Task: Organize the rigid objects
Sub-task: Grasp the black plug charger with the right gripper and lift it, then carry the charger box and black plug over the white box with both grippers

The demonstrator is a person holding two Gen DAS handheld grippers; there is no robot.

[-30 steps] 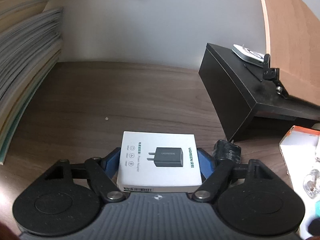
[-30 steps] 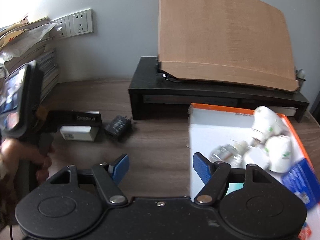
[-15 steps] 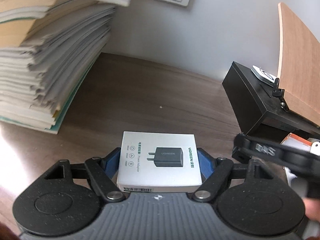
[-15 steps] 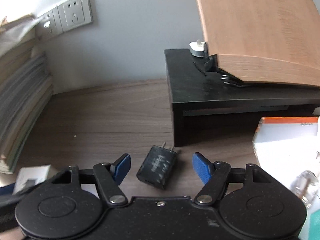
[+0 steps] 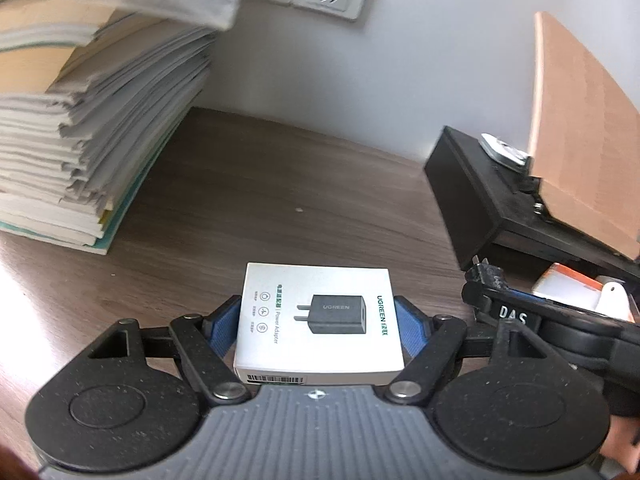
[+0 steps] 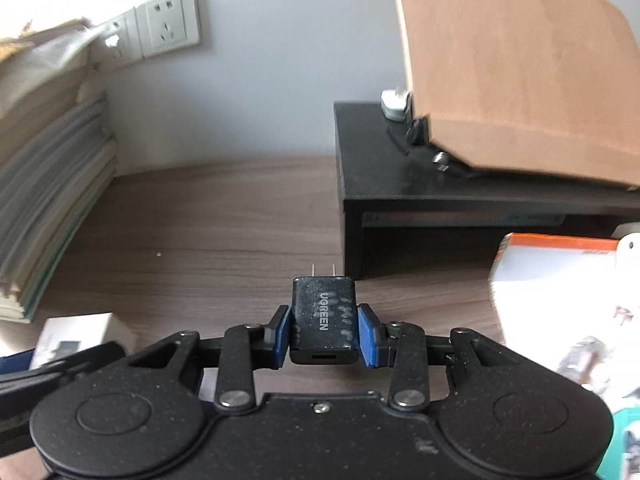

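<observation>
So far I have both things in my grippers, but nothing looks put away yet. My left gripper [image 5: 318, 330] has its blue pads pressed on the two sides of the white power adapter box [image 5: 318, 320]. The box sits flat between them, picture side up, over the brown wooden desk [image 5: 260, 184]. I cannot tell if the box is lifted or resting on the desk.

My right gripper [image 6: 323, 330] is squeezed tight on the black charger plug [image 6: 323, 316]. Its two metal pins point away from me, toward the black monitor stand [image 6: 460, 200]. The plug looks held just above the desk, but I am not sure.

To my right is an open box with an orange rim [image 6: 560, 242]. It has some white things inside, too blurry to name. I think that box may be where stuff goes. A tall stack of papers [image 5: 76, 128] stands on the left side.

What is left, I guess: carry the plug and the white box to their spot and let go. Maybe the plug goes inside its white box first.
</observation>
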